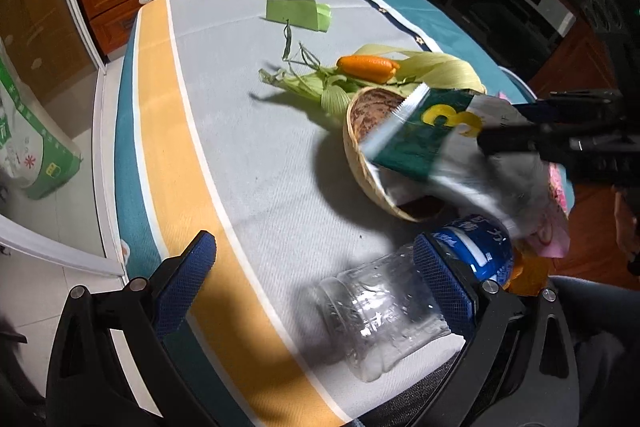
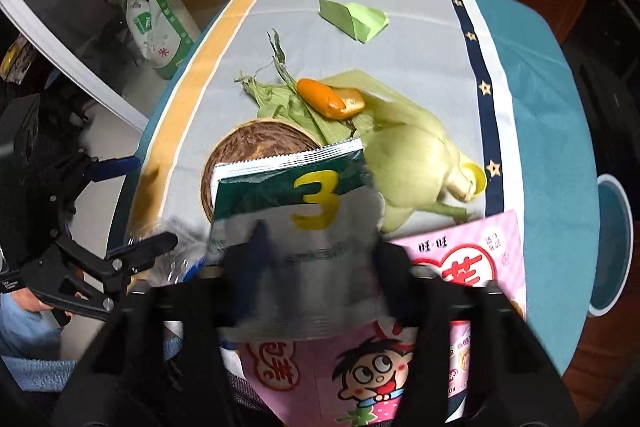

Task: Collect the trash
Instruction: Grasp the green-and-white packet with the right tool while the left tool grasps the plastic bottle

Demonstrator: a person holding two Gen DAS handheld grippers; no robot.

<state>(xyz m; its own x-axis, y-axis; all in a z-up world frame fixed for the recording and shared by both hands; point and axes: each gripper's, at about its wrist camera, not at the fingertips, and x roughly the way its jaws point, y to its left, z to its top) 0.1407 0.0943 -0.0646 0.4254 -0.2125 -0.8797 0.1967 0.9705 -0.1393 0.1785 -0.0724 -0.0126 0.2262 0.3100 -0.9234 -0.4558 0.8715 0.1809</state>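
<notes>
Right tool (image 2: 304,267) is clamped on green-and-silver wrapper (image 2: 292,195), lifted over the woven bowl (image 1: 372,115). Left tool (image 1: 316,279) stands wide apart around clear plastic bottle (image 1: 384,311) lying on the desk (image 1: 248,147).

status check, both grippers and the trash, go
Right gripper shut on green snack packet, lifted over coconut shell. Left gripper open, jaws astride clear plastic bottle lying on table. Corn husks, pink wrapper still out.
</notes>
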